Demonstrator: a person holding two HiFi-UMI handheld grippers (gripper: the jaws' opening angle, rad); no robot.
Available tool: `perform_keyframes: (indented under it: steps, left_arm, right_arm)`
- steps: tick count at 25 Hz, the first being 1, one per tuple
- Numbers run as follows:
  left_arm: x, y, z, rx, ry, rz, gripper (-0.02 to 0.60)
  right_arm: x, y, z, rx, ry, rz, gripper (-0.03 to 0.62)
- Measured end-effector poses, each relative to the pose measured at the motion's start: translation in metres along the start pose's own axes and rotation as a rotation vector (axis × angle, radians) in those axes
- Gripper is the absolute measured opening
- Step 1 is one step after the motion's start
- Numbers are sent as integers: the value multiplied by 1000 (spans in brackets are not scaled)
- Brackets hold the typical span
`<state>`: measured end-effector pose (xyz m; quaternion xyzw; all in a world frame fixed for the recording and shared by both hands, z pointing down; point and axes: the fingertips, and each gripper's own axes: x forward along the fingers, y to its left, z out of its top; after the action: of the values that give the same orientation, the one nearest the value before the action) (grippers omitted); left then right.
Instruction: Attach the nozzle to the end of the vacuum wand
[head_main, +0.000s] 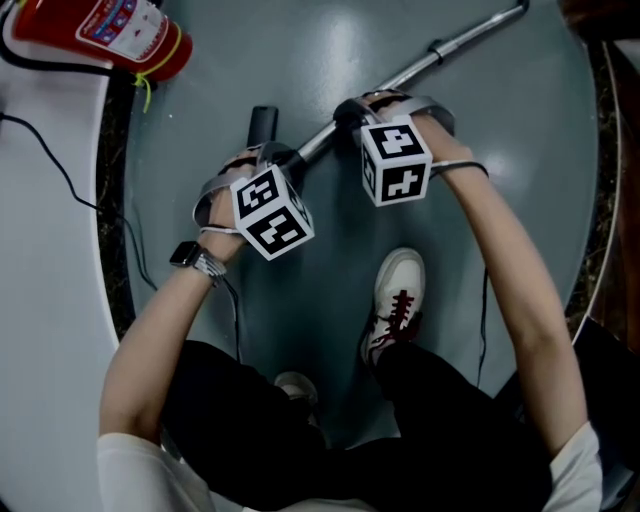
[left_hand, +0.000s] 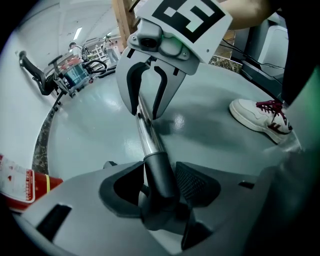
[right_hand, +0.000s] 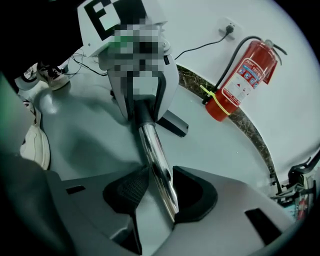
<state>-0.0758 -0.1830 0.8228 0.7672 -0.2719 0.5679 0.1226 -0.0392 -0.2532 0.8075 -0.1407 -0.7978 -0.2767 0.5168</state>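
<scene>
The chrome vacuum wand (head_main: 440, 50) slants from the top right down to my two grippers. Its lower end sits inside the nozzle's dark neck (left_hand: 159, 172). The black nozzle head (head_main: 262, 125) lies on the floor just beyond. My left gripper (left_hand: 159, 184) stands open around that neck, which lies between the pads with a dark gap on the left. Further up, my right gripper (right_hand: 160, 192) is open around the bare wand (right_hand: 157, 165), which runs aslant between its pads. In the head view the left gripper (head_main: 272, 158) and right gripper (head_main: 362, 106) are close together along the wand.
A red fire extinguisher (head_main: 110, 30) lies at the top left against the white raised edge (head_main: 50, 300), with a black cable (head_main: 60, 170) across it. The person's white shoe (head_main: 395, 300) stands on the grey floor behind the grippers. A machine with a black handle (left_hand: 70, 75) stands far off.
</scene>
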Motion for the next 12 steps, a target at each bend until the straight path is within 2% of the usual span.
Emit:
perform_keyframes:
  steps: [7,9,12]
  left_arm:
    - [-20,5,15,144,-18,45,181]
    - [-30,13,24,132,-61,77,58]
    - [-47,30,35,71,-111,117,44]
  right_arm:
    - [-28,-6,-3,112,-46,-94,149]
    - [-36,-6,-6,150,-59,-117,131]
    - [-47,-4,-15,177,-58,-144,111]
